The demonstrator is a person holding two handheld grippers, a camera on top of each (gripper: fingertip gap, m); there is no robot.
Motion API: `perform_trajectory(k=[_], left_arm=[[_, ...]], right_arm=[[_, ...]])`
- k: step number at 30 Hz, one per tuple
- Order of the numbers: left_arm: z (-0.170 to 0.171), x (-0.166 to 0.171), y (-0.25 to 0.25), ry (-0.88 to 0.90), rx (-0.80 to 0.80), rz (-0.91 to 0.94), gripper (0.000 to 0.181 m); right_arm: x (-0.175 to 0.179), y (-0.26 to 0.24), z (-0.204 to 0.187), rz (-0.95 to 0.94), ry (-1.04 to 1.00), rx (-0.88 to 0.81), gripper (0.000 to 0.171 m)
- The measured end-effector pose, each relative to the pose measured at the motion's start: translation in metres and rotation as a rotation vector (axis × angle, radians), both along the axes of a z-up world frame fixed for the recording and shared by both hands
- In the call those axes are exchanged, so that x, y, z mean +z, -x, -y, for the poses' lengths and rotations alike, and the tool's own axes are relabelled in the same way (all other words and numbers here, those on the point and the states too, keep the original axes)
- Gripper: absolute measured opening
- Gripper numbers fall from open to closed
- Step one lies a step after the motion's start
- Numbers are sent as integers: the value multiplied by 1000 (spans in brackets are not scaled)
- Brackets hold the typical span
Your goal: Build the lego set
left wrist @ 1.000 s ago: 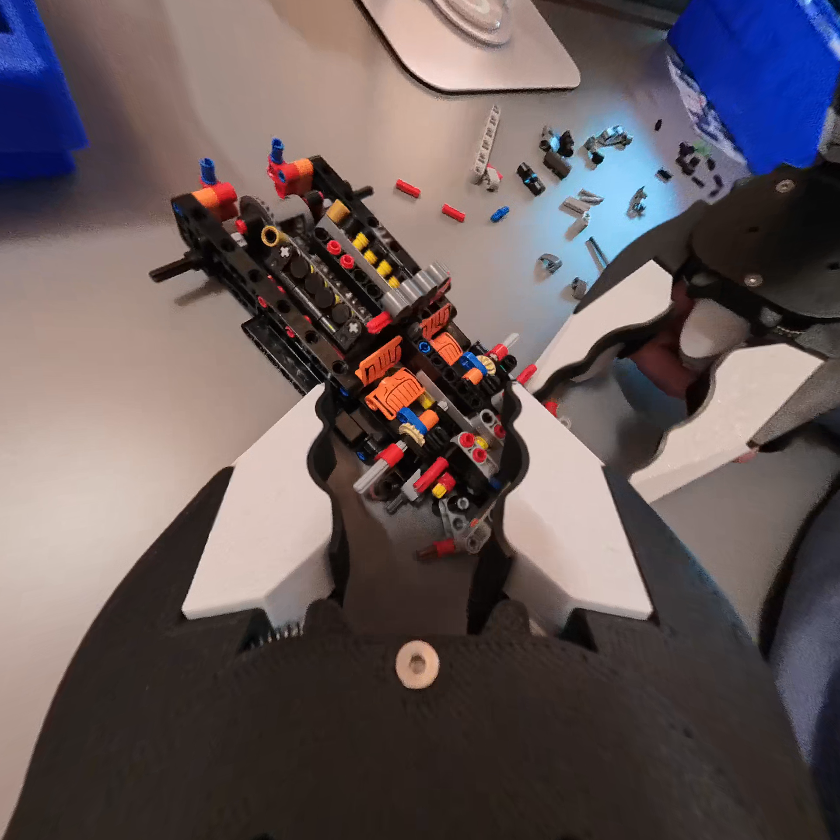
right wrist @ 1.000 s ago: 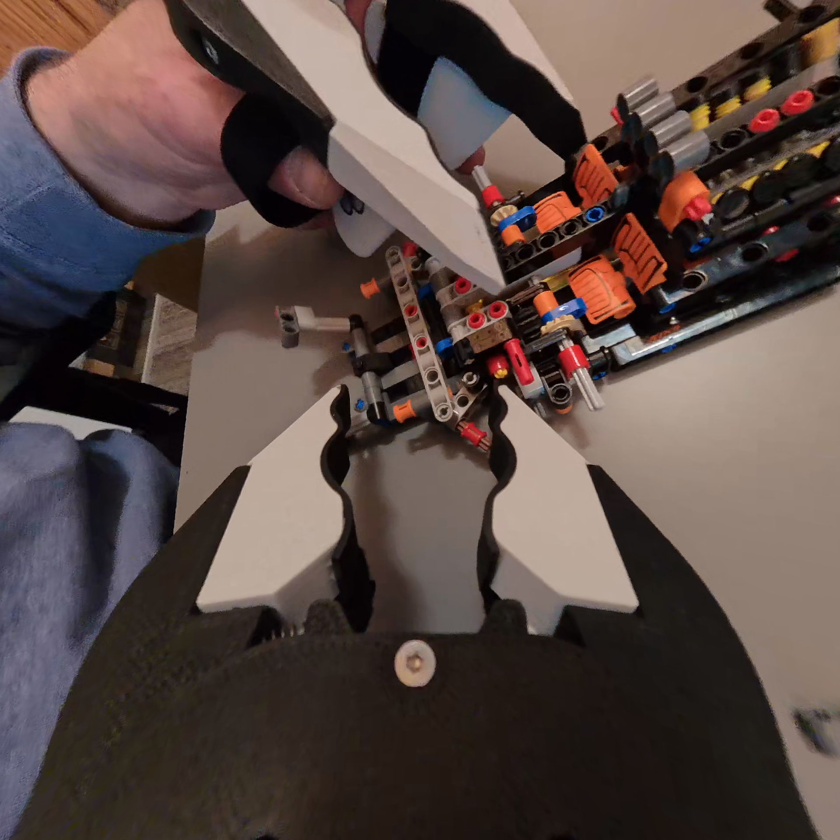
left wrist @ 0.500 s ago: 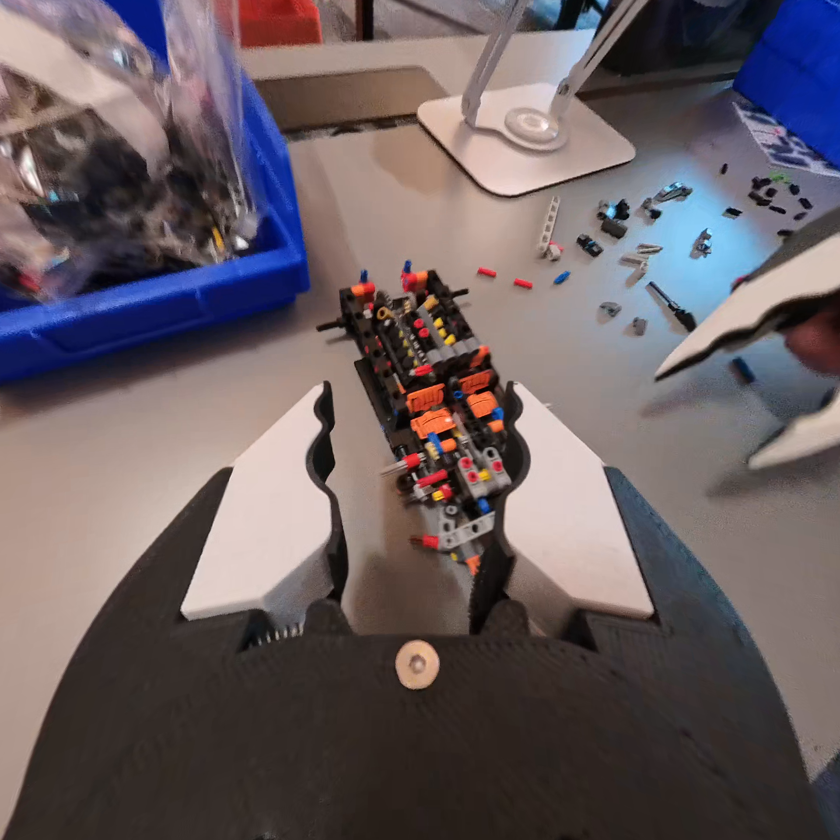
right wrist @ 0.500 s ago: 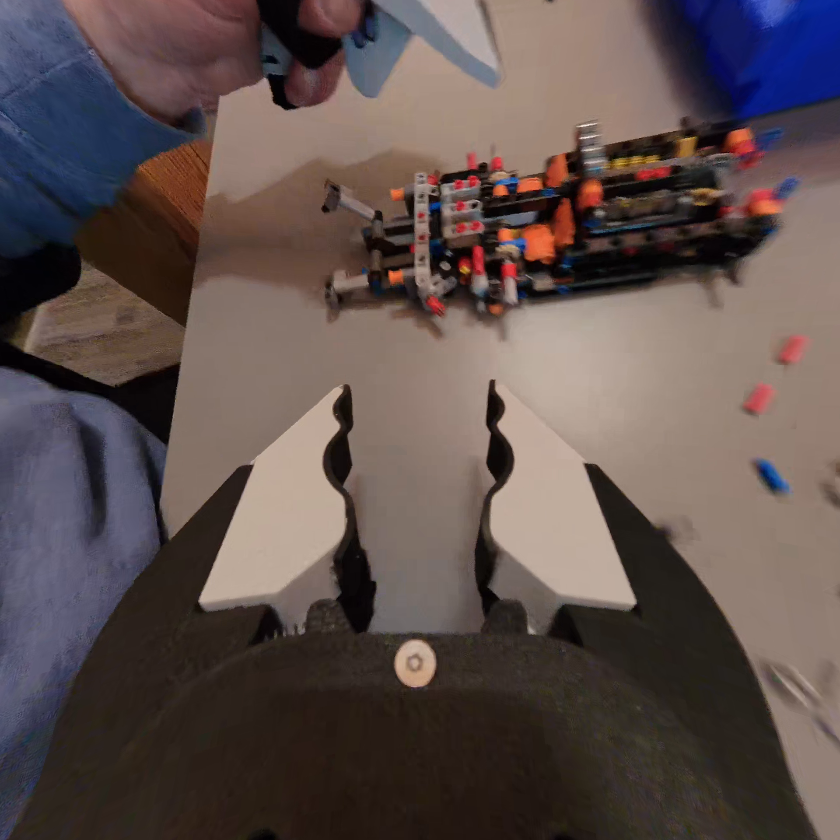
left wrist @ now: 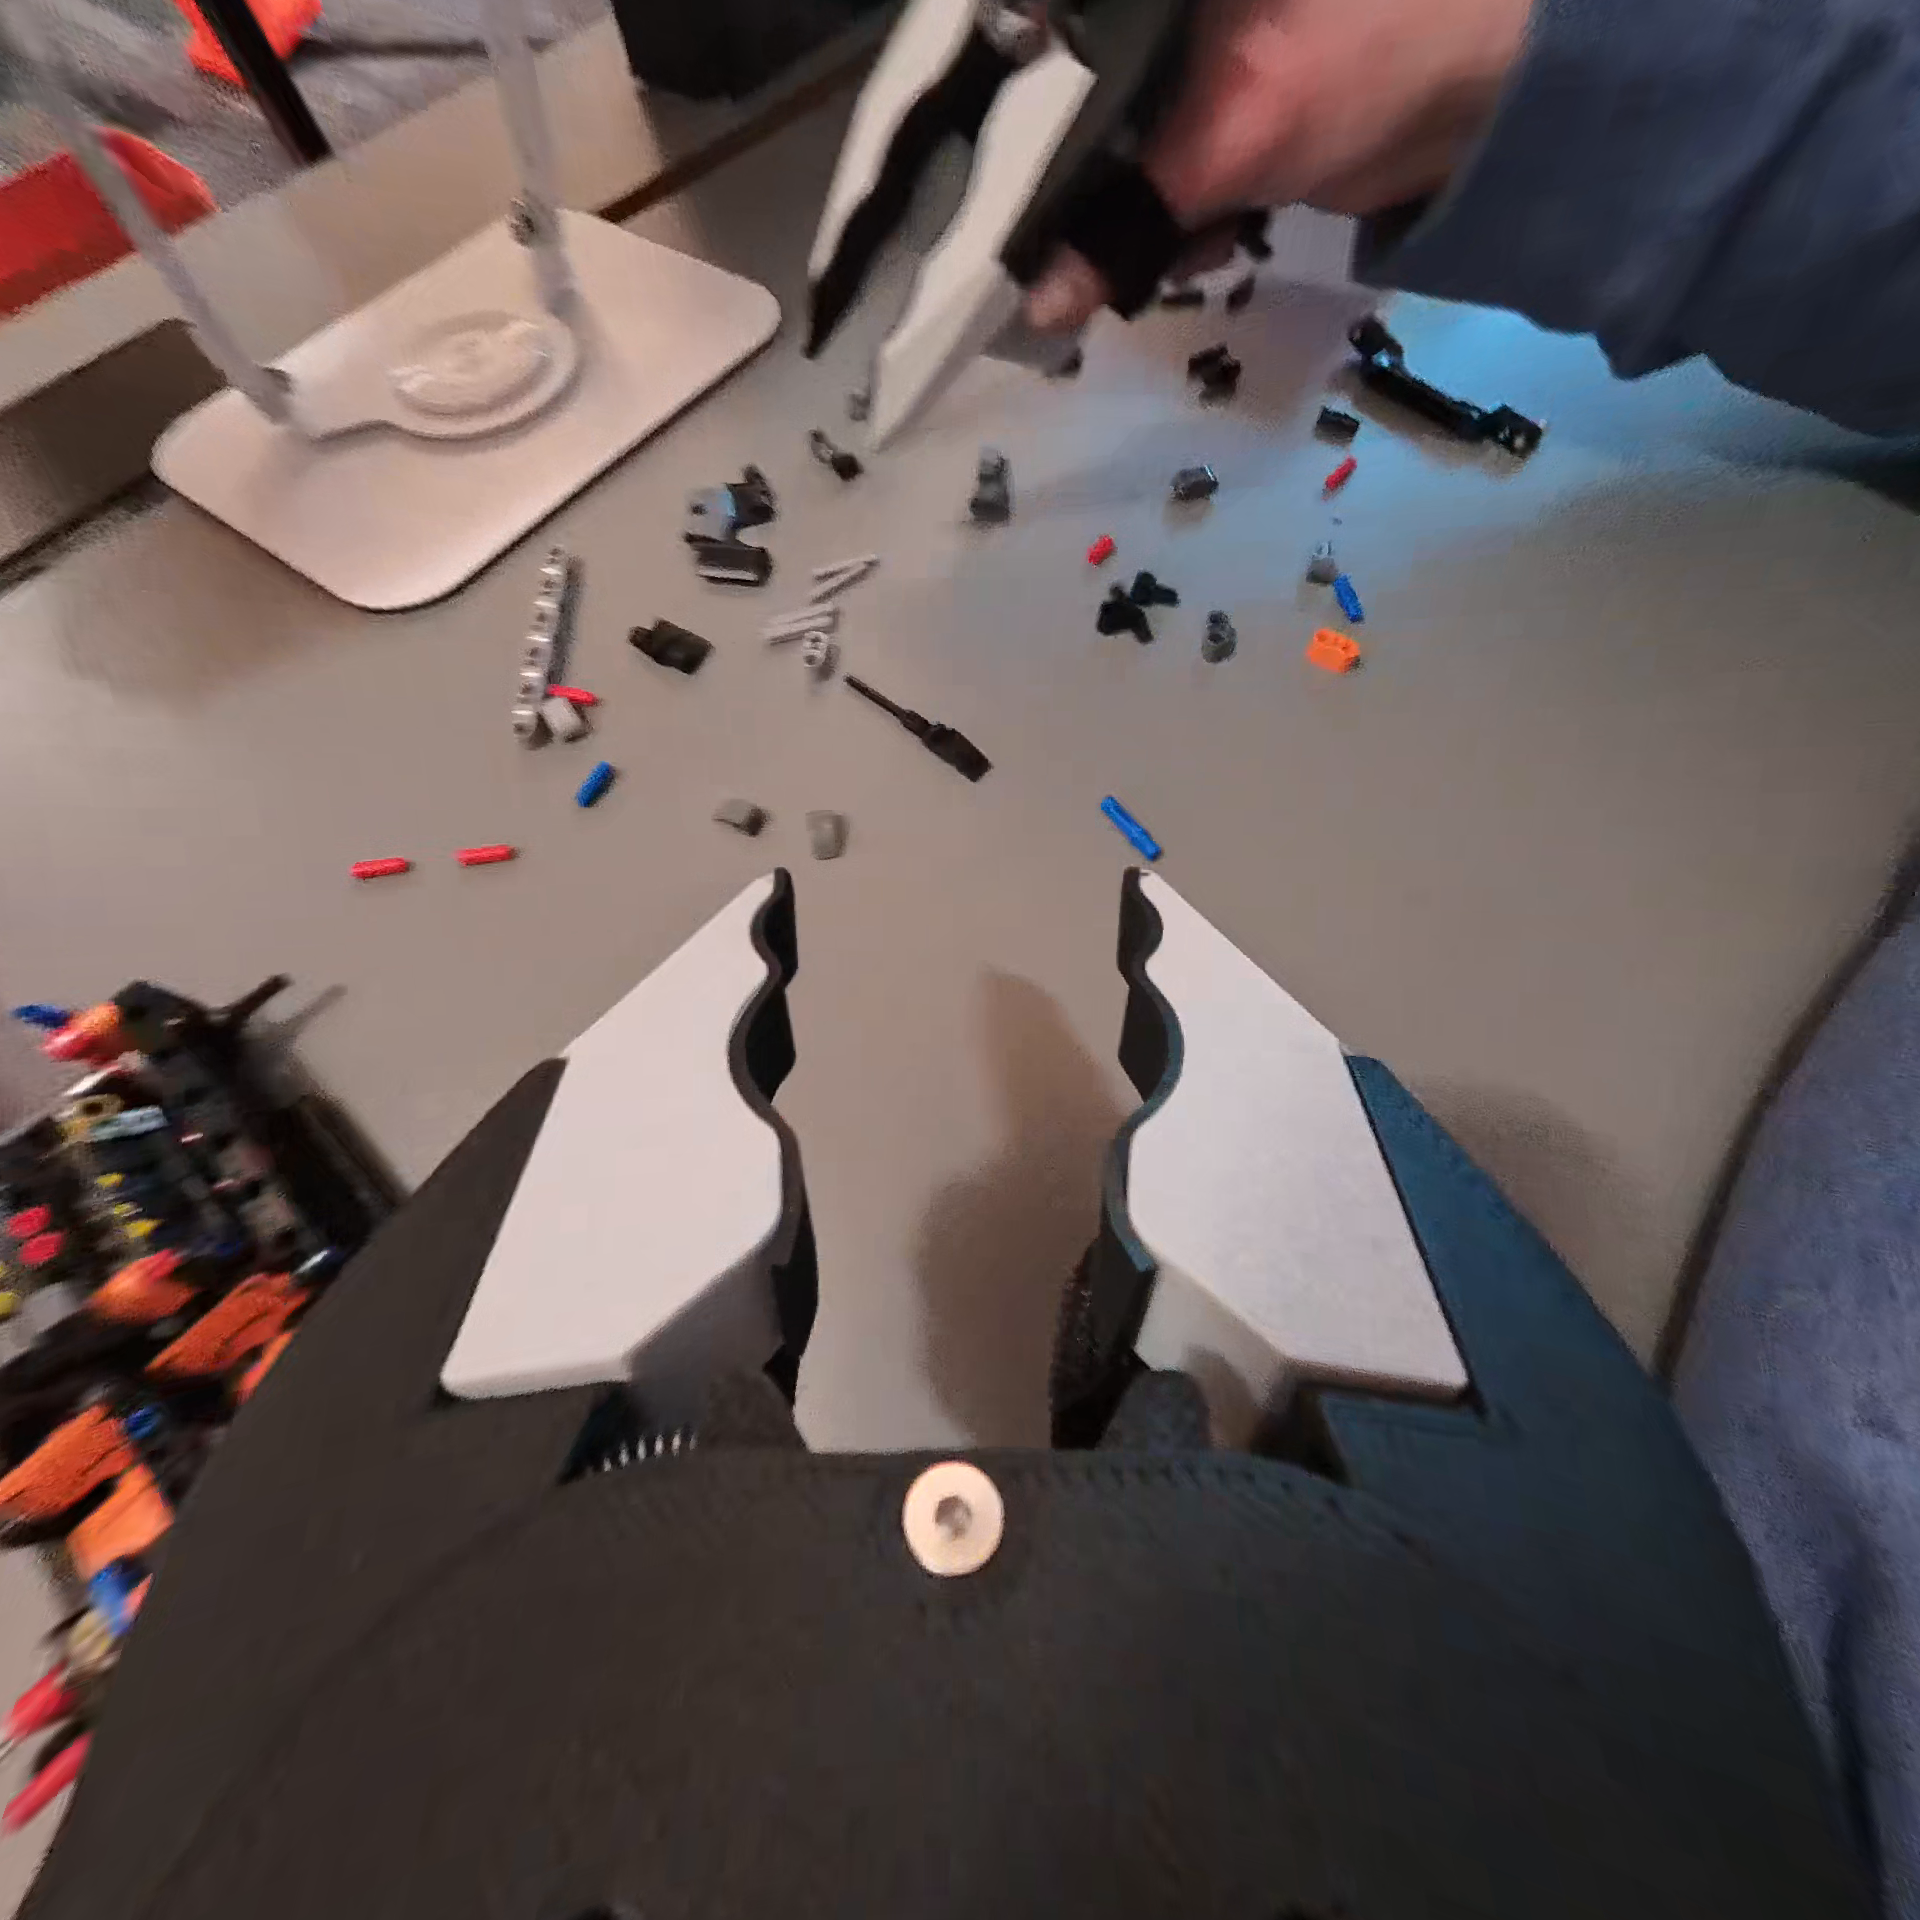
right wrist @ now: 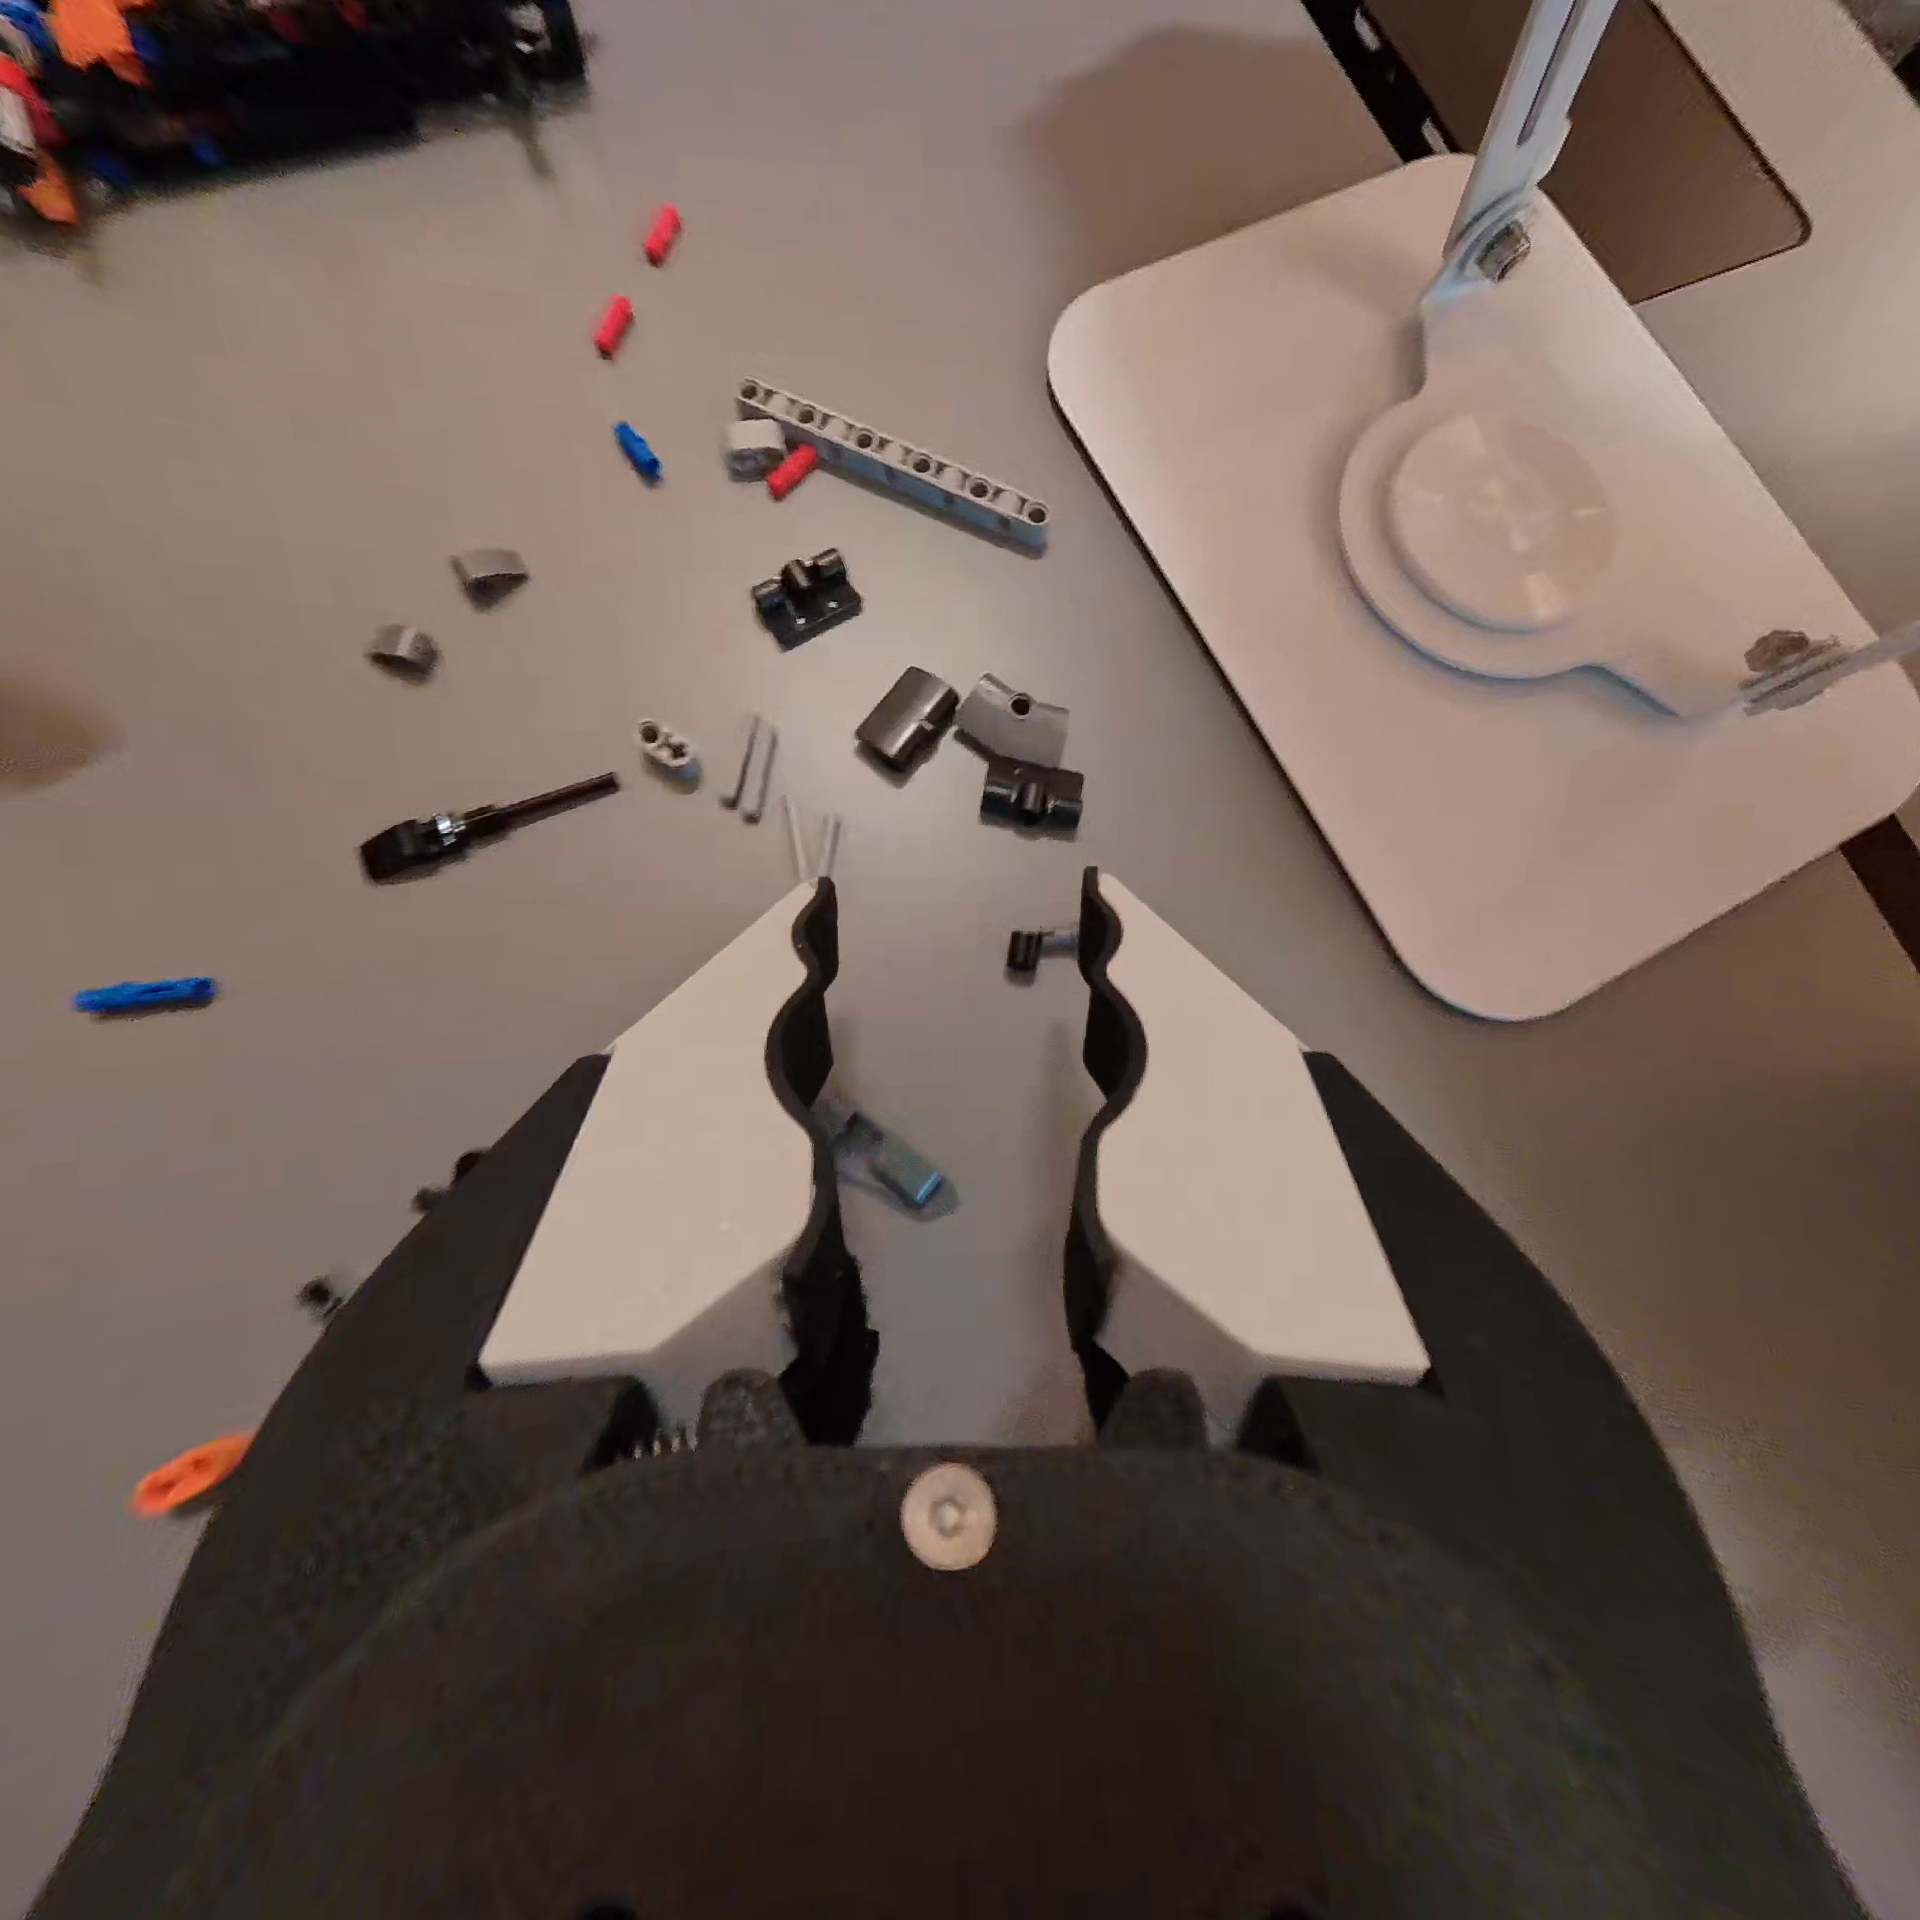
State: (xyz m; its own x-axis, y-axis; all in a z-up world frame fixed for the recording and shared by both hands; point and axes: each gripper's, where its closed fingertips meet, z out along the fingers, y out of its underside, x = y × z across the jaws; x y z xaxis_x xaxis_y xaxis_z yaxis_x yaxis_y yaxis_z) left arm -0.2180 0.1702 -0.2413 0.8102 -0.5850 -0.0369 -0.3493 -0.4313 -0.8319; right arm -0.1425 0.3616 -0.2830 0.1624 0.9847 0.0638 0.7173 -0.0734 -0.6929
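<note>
The lego model [left wrist: 135, 1226], black with orange, red and yellow parts, lies on the grey table at the left edge of the left wrist view and at the top left of the right wrist view [right wrist: 208, 73]. My left gripper [left wrist: 956, 883] is open and empty over bare table, right of the model. My right gripper [right wrist: 951, 888] is open and empty above loose pieces; it also shows in the left wrist view [left wrist: 862, 384], held in a hand. A small grey-blue piece [right wrist: 883, 1158] lies between its fingers. A long grey beam [right wrist: 894, 462] and a black axle piece [right wrist: 478, 826] lie ahead.
A white lamp base [right wrist: 1475, 561] stands at the right, also seen in the left wrist view [left wrist: 468, 395]. Loose red pins [left wrist: 431, 860], blue pins [left wrist: 1130, 826] and an orange brick [left wrist: 1332, 651] are scattered about. A blue sleeve [left wrist: 1714, 177] reaches in from the top right. About 20 cm separates my left fingertips from my right. From my left tips it is roughly 15 cm to the lego model [left wrist: 135, 1226]; from my right, 30 cm.
My left gripper has let go of the model and swung right toward the loose pieces. My right gripper has left the model and moved over the scattered parts near the lamp base.
</note>
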Motion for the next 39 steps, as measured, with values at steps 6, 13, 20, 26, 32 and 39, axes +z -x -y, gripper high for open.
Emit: perform_trajectory(k=[6, 13, 20, 26, 32, 39], left_arm=[[-8, -10, -24, 32, -15, 48, 59], [-19, -10, -15, 29, 7, 58, 58], [-39, 2, -6, -23, 52, 98, 54], [-58, 27, -15, -192, 27, -22, 42], [-71, 67, -40, -420, -22, -92, 39], [-68, 100, -65, -643, -56, -201, 35]], right_arm=[[-32, 18, -20, 96, 33, -46, 42], [-34, 31, -23, 89, 66, -52, 22], [1, 22, -9, -27, 40, -34, 22], [89, 20, 70, -453, 305, 97, 22], [137, 10, 118, -768, 574, 147, 22], [154, 0, 134, -1014, 819, 143, 22]])
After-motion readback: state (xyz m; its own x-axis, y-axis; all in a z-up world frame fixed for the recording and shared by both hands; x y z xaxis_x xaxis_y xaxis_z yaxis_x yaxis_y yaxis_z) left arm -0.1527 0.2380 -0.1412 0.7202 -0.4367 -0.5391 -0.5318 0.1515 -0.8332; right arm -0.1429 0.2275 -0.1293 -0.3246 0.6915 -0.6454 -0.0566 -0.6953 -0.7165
